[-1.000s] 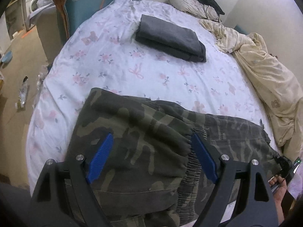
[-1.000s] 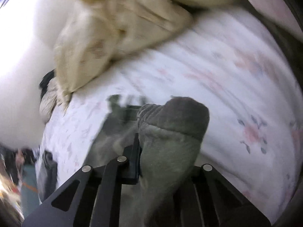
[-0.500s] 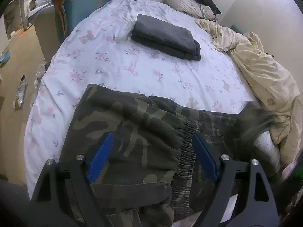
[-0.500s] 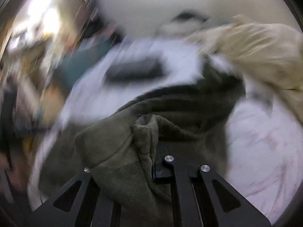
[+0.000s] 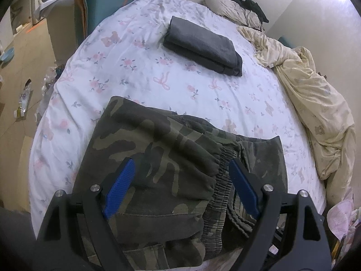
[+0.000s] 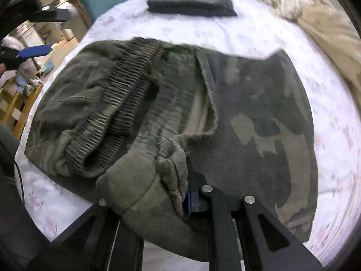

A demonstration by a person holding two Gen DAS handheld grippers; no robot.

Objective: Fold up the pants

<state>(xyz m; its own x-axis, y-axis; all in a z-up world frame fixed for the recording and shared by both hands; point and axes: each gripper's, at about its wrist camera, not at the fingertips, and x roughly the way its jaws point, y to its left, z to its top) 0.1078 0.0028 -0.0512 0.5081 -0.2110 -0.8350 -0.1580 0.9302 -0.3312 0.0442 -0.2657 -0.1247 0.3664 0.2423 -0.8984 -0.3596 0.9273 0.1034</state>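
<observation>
Camouflage pants [image 5: 155, 155] lie partly folded on the floral bed sheet [image 5: 140, 72] at the near edge of the bed. My left gripper [image 5: 180, 180] is open and empty, its blue pads above the waistband end. My right gripper [image 6: 176, 194] is shut on a ribbed leg cuff of the pants [image 6: 259, 124] and holds the leg end folded over the rest of the pants. The elastic waistband [image 6: 126, 94] shows bunched to the left in the right wrist view. The left gripper [image 6: 36, 33] also shows at the far left of that view.
A folded dark grey garment [image 5: 203, 45] lies further up the bed, also seen in the right wrist view [image 6: 191, 4]. A crumpled cream duvet [image 5: 315, 94] runs along the right side. Pillows [image 5: 232, 9] sit at the head. A teal chair [image 5: 108, 2] stands left of the bed.
My right gripper has swung the pant leg from the right side of the bed over onto the waist end. The left gripper stayed open and nearly still.
</observation>
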